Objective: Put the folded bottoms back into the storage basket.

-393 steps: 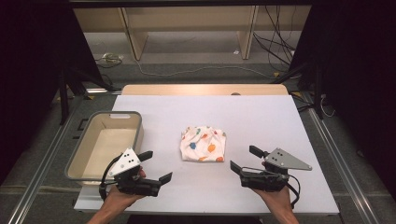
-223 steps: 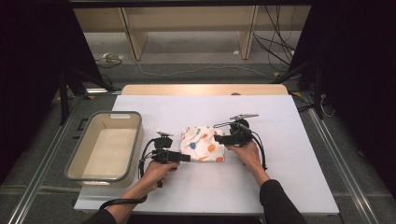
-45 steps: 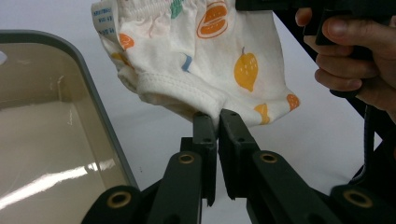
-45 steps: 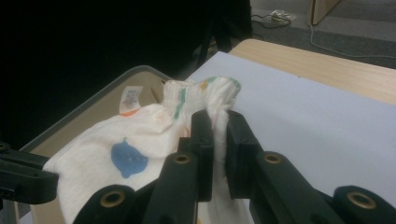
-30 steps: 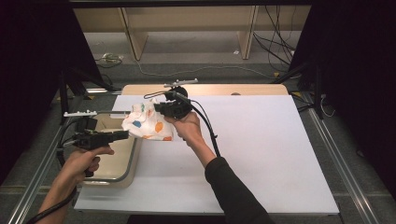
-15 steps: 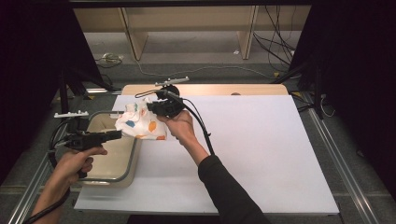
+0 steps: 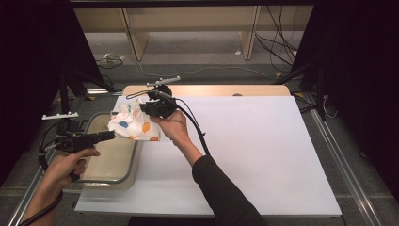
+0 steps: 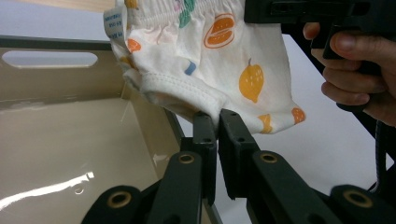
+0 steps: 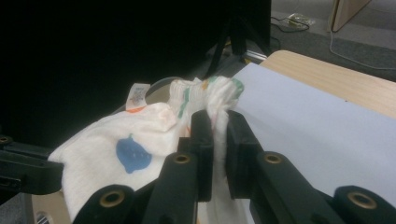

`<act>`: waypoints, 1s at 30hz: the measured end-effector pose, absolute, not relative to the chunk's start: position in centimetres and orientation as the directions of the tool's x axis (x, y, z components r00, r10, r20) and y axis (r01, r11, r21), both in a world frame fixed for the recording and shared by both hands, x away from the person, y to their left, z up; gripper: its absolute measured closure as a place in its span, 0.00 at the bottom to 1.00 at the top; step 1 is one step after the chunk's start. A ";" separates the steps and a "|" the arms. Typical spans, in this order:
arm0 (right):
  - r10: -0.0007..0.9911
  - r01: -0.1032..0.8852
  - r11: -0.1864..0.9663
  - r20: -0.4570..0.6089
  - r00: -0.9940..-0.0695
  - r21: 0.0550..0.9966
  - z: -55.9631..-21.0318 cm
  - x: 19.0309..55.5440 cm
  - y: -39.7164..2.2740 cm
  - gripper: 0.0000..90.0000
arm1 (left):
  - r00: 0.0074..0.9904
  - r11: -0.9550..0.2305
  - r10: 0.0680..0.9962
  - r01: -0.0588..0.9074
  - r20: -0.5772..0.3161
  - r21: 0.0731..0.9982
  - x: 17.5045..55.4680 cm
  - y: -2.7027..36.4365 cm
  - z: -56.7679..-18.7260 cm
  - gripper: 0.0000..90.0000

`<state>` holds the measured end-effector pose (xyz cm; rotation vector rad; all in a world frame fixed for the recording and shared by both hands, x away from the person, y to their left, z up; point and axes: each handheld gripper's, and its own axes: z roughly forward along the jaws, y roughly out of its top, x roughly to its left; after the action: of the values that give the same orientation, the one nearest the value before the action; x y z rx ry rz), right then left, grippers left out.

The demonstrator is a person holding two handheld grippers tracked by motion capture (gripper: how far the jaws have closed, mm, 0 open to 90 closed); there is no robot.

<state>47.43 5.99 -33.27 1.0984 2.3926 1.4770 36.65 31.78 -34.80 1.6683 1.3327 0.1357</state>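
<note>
A small white garment point(image 7: 133, 125) printed with coloured fruit hangs in the air between both grippers, over the right rim of a beige plastic bin point(image 7: 109, 162). My left gripper point(image 7: 112, 135) comes in level from the left and is shut on the garment's lower hem point(image 8: 205, 100). My right gripper point(image 7: 147, 106) holds it from the right, shut on the bunched waistband point(image 9: 217, 100). A white care label point(image 8: 112, 21) sticks out at the garment's edge. In the left gripper view the bin's inside point(image 8: 70, 144) lies below and left of the cloth.
The bin stands at the left edge of the white table point(image 7: 254, 141), with a cut-out handle point(image 8: 49, 59) in its end wall. A wooden strip point(image 7: 221, 90) borders the table's far side. Cables point(image 7: 197, 127) trail from the right gripper across the table. Dark floor and stands lie left of the bin.
Both hands have carried the garment a little further left, from over the table's left edge to over the bin's rim. Both grips stay the same.
</note>
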 end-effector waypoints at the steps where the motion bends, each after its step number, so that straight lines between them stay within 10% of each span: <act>1: 0.634 0.514 0.261 0.256 -0.730 0.817 -33.3 47.4 6.1 0.93 | 0.397 0.058 0.801 0.694 -0.448 0.718 36.6 31.8 -34.8 0.94; 30: 0.622 0.504 0.285 0.242 -0.745 0.816 -33.3 47.1 9.8 0.93 | 0.357 0.088 0.817 0.699 -0.453 0.710 35.9 35.2 -34.7 0.94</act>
<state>47.12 9.79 -33.28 1.0647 2.4175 1.4619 35.93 35.15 -34.68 1.6437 1.3772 0.1521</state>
